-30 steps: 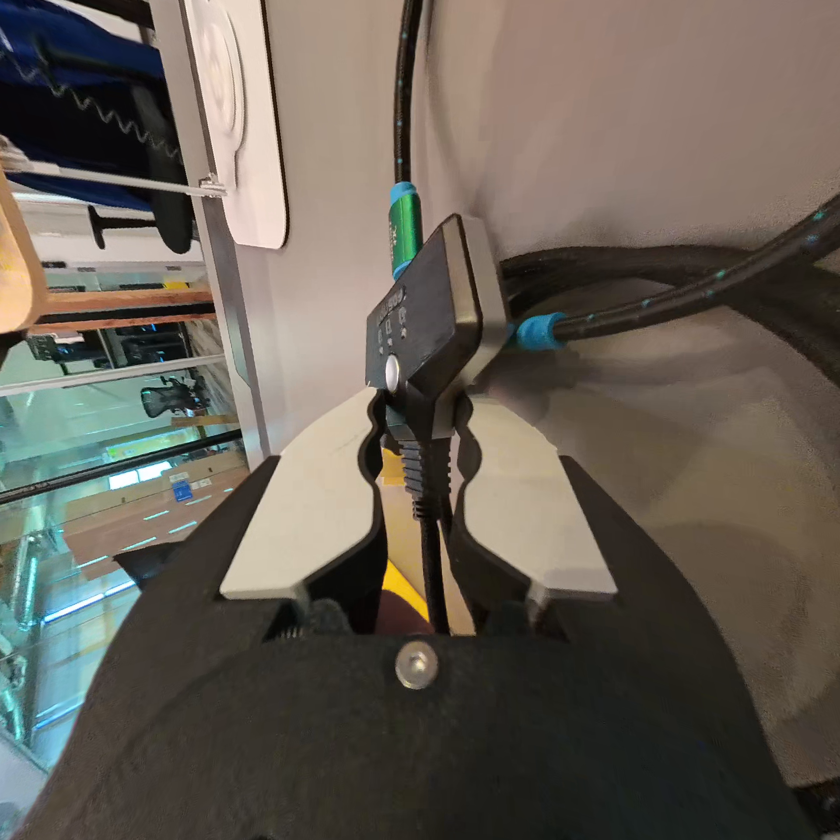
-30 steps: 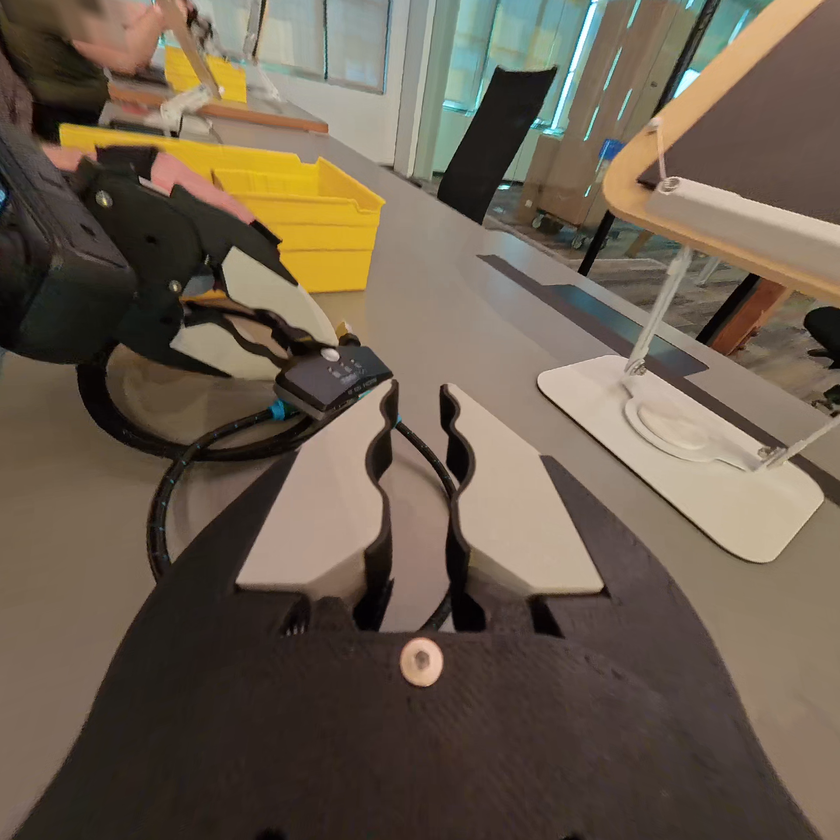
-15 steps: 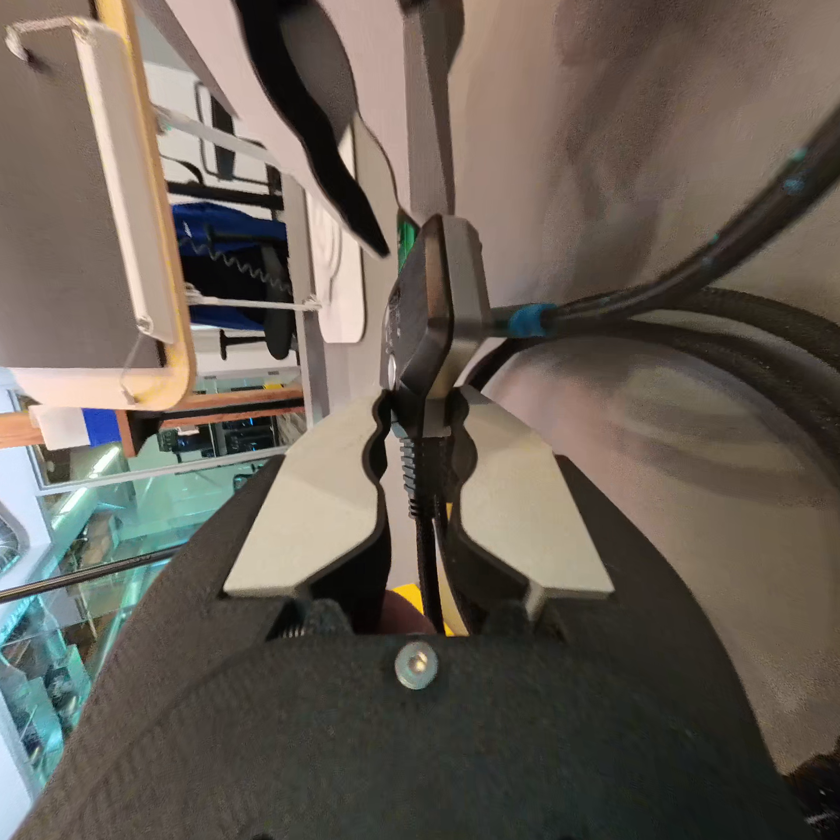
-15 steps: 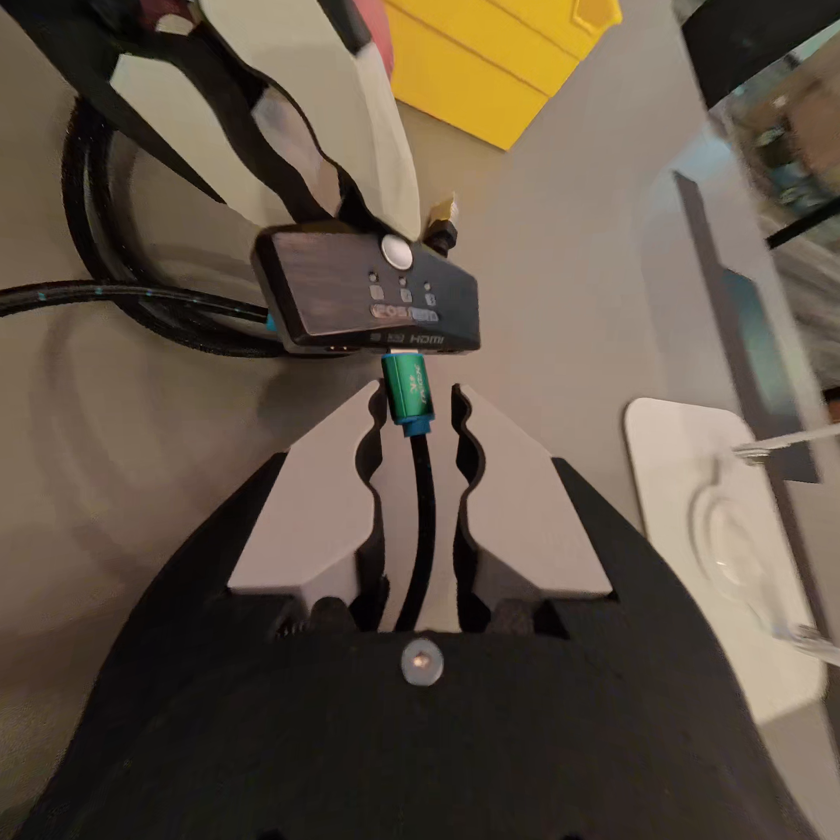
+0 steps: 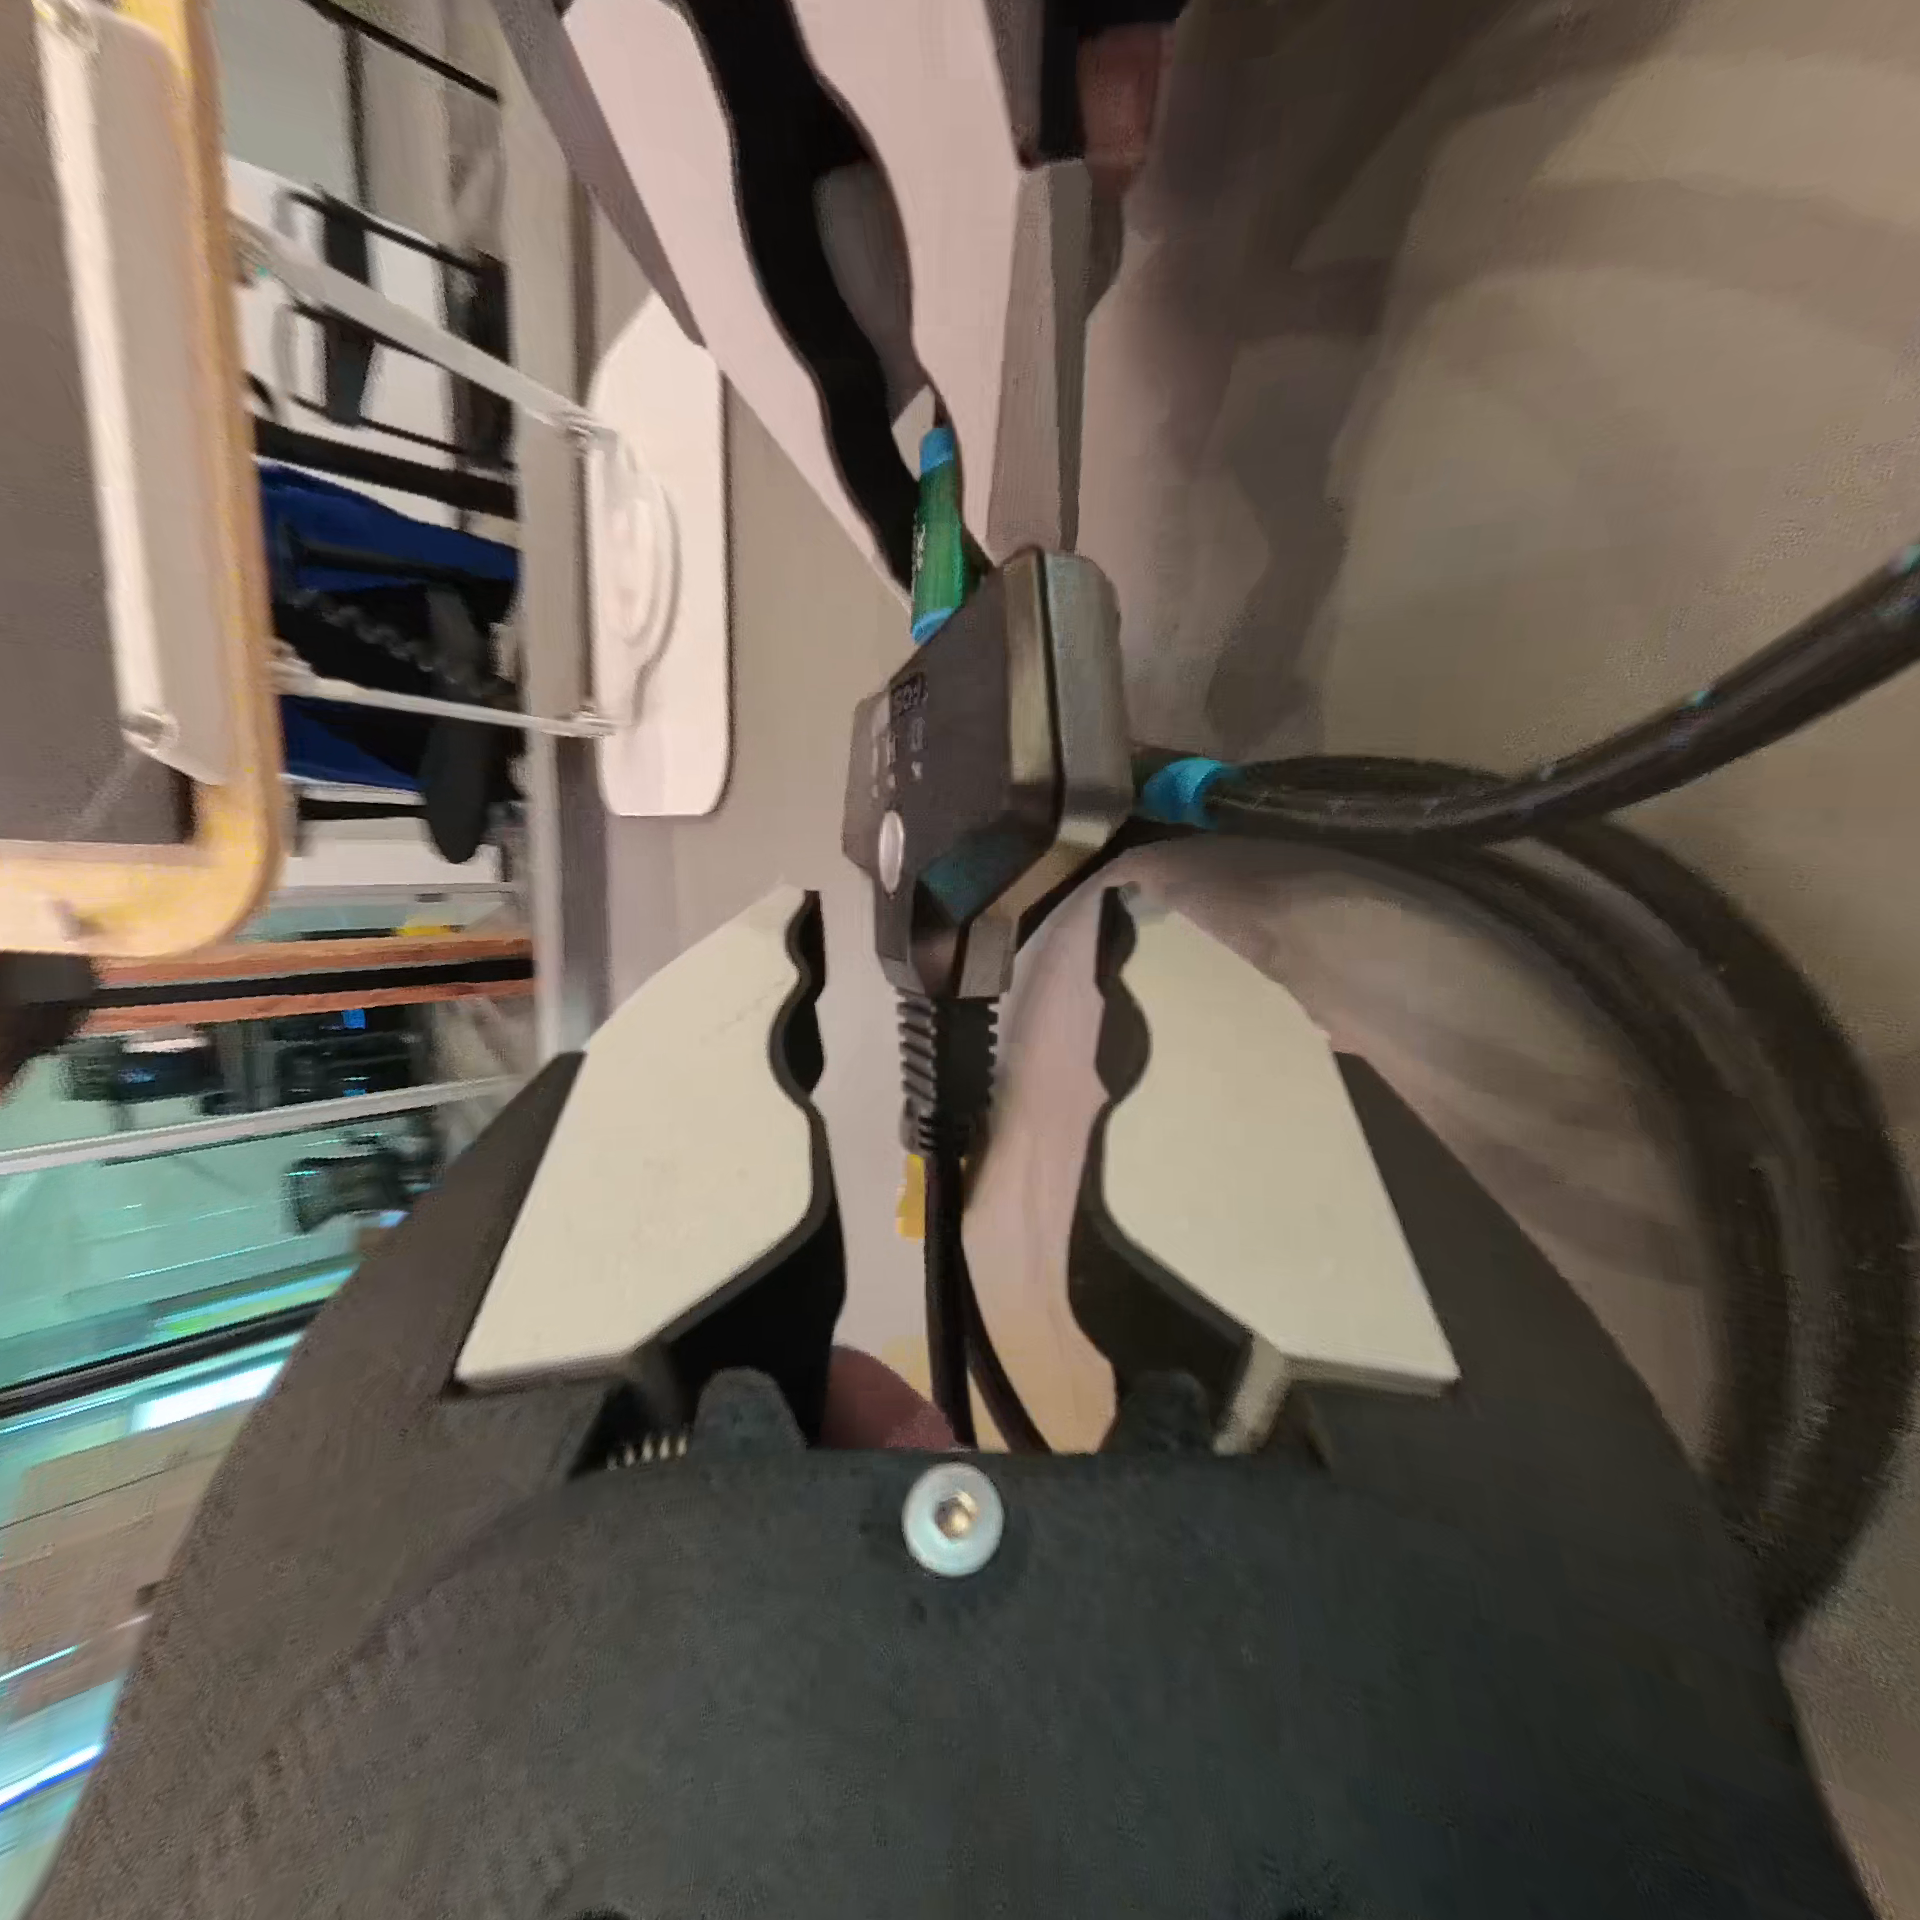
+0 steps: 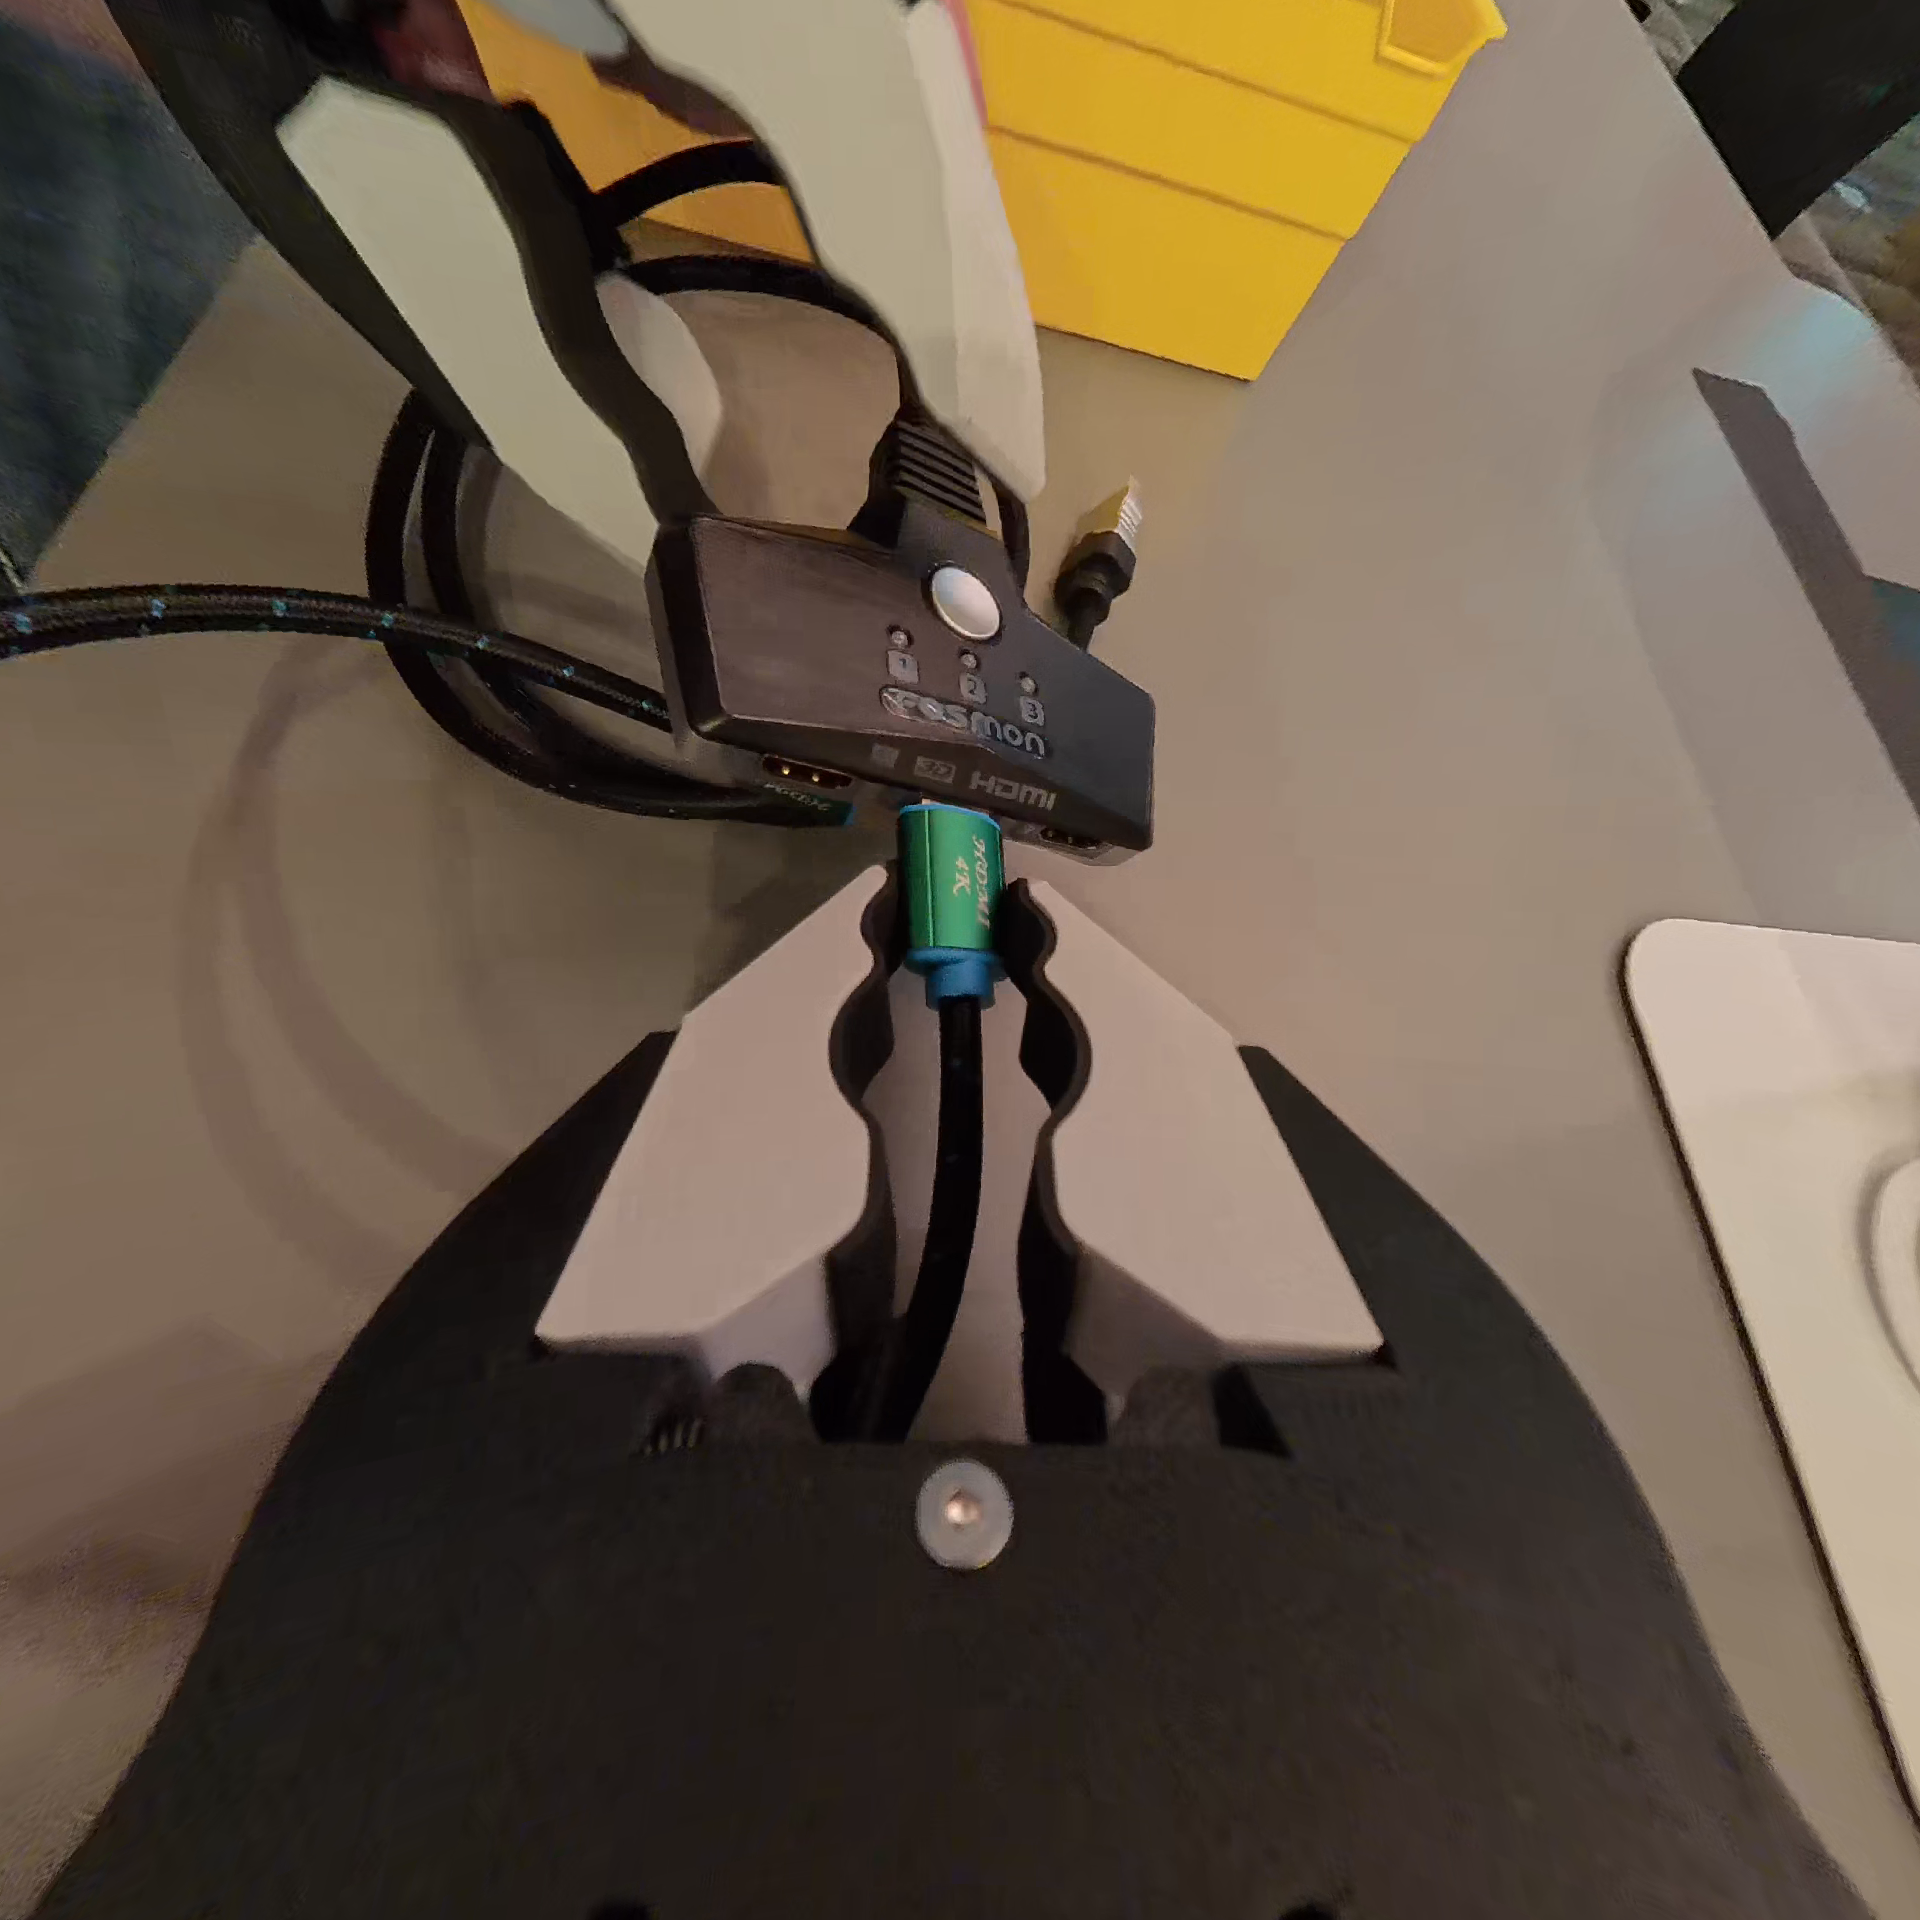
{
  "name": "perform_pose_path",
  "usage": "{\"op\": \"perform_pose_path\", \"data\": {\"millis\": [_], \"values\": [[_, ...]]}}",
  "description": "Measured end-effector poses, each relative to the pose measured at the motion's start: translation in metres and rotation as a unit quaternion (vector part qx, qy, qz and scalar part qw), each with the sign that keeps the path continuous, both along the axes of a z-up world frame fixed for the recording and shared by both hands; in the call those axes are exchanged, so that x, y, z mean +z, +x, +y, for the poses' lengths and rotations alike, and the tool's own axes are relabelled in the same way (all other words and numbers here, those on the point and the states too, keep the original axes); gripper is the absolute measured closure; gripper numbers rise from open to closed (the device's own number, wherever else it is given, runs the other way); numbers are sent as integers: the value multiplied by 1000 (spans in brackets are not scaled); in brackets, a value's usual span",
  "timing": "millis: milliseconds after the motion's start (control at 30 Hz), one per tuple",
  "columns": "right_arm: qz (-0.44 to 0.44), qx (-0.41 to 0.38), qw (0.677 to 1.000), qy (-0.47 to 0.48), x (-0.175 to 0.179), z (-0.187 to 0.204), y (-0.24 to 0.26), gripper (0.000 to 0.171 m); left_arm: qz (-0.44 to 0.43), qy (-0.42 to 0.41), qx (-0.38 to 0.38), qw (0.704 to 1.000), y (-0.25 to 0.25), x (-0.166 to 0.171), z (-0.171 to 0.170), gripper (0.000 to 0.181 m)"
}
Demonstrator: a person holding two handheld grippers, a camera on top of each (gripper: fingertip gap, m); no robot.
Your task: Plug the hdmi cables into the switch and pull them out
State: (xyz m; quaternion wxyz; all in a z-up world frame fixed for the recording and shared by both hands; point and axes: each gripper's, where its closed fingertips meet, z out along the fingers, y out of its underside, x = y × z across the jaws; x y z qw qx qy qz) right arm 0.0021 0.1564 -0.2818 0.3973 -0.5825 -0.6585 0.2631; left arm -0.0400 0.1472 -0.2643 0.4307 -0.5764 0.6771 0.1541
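Gripping the green plug (image 6: 951, 883) between its fingertips, my right gripper (image 6: 954, 904) sits nearly closed, the plug seated in the middle port of the black switch (image 6: 904, 686) on the grey table (image 6: 1455, 727). My left gripper (image 5: 961, 914) stands wide open around the switch's ribbed black tail cable (image 5: 945, 1049), its fingers clear of it on both sides.

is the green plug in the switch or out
In. The green plug sits seated in the middle port of the switch, with no gap showing; the right gripper closes on it.
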Motion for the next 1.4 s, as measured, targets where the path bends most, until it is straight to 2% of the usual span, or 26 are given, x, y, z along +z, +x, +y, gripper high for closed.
{"op": "perform_pose_path", "data": {"millis": [100, 200, 267, 367, 567, 633, 733, 867, 967, 1033, 1133, 1300, 1400], "values": [[-2, 0, 1000, 4, -2, -1, -2, 155, -40, -70, 6, 997, 2, 11, -8, 118], [0, -4, 1000, 0, -1, -1, -3, 154, -36, -71, 12, 997, 6, 18, -9, 109], [0, -9, 1000, -11, -1, -1, -4, 155, -23, -45, 6, 999, 13, 16, -11, 110], [0, -11, 1000, -20, -2, -2, -6, 155, -9, -61, -4, 998, 22, 6, -20, 106], [10, -4, 1000, -3, 4, -7, -11, 155, 3, -78, 45, 996, 17, 2, -6, 106], [9, -12, 1000, -2, 4, -5, -12, 155, 8, -74, 52, 996, 16, 0, -2, 108], [9, -29, 999, -16, 3, -1, -11, 155, 24, -36, 57, 997, 16, -2, 2, 124], [17, -33, 999, -23, 5, -2, -14, 155, 9, -33, 53, 998, 21, 0, 1, 111], [15, -34, 999, -6, 5, 0, -13, 155, -24, -73, 49, 996, 20, 12, -1, 104], [27, -21, 999, 13, 9, -2, -14, 155, -55, -130, 54, 988, 17, 21, -4, 99], [45, 0, 998, 37, 17, -9, -17, 154, -71, -213, 62, 972, 15, 24, -4, 78], [36, 16, 997, 73, 15, -14, -20, 154, -9, -319, 71, 945, 11, -5, -7, 49], [20, 16, 996, 91, 11, -14, -20, 154, 39, -355, 70, 931, 8, -22, -13, 52]]}}
